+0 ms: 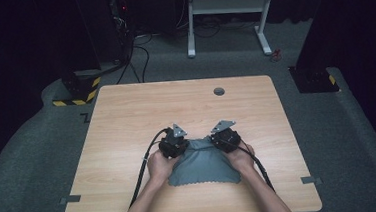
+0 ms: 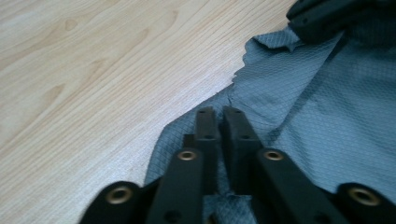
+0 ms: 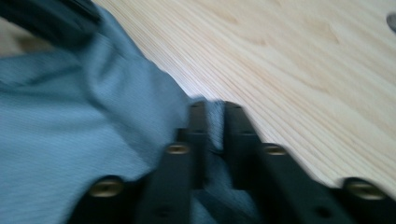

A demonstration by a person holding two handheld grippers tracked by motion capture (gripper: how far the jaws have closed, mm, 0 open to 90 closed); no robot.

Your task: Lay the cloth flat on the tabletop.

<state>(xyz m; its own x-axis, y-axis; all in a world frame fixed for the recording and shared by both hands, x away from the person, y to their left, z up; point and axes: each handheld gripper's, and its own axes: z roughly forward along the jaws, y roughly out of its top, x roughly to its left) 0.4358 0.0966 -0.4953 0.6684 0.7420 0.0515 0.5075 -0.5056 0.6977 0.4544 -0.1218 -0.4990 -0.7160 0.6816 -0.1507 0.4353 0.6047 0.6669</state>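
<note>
the left gripper (image 2: 223, 114) is clamped on the cloth's (image 2: 322, 121) far left corner, the right gripper (image 3: 215, 108) on its far right corner. the cloth lies crumpled near the table's (image 1: 126, 115) near edge, centred. risk, i judge: only thin edges are pinched, so an uneven pull could slip a corner free or bunch the fabric. no containers are on the table.
</note>
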